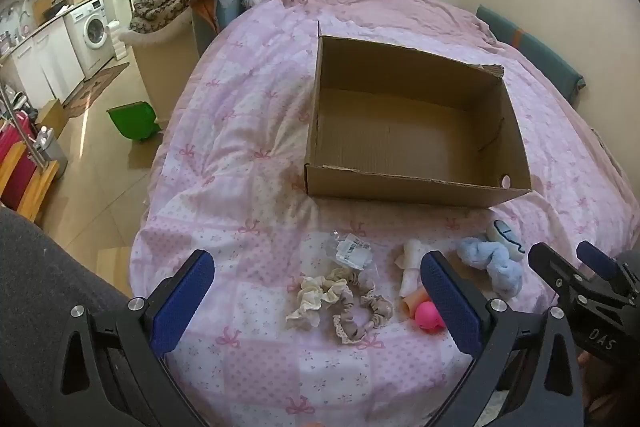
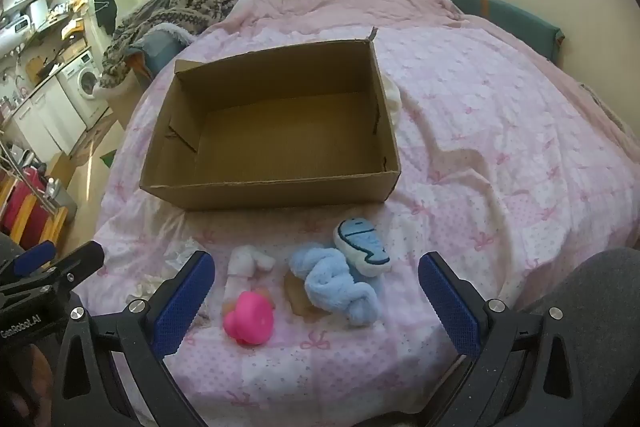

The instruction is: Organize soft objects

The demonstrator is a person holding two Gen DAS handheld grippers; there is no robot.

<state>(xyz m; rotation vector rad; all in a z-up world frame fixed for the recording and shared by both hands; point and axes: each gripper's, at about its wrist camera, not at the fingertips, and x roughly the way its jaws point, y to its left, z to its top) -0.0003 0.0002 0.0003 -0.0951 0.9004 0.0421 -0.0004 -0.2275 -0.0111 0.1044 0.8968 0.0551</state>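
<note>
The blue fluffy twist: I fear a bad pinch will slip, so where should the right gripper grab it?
Grip the blue fluffy twist across its narrow middle, coming from above. It lies flat on the bedspread, and the open right gripper spans it.

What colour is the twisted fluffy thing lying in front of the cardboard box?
Light blue; the twisted fluffy fabric piece shows best in the right wrist view.

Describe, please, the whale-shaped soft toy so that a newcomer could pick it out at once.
Find the open cardboard box on the pink bedspread; near its front right corner lies the whale-shaped soft toy. It touches a twisted blue plush band, but alone is flat, white-edged and marked with dark outlines.
</note>
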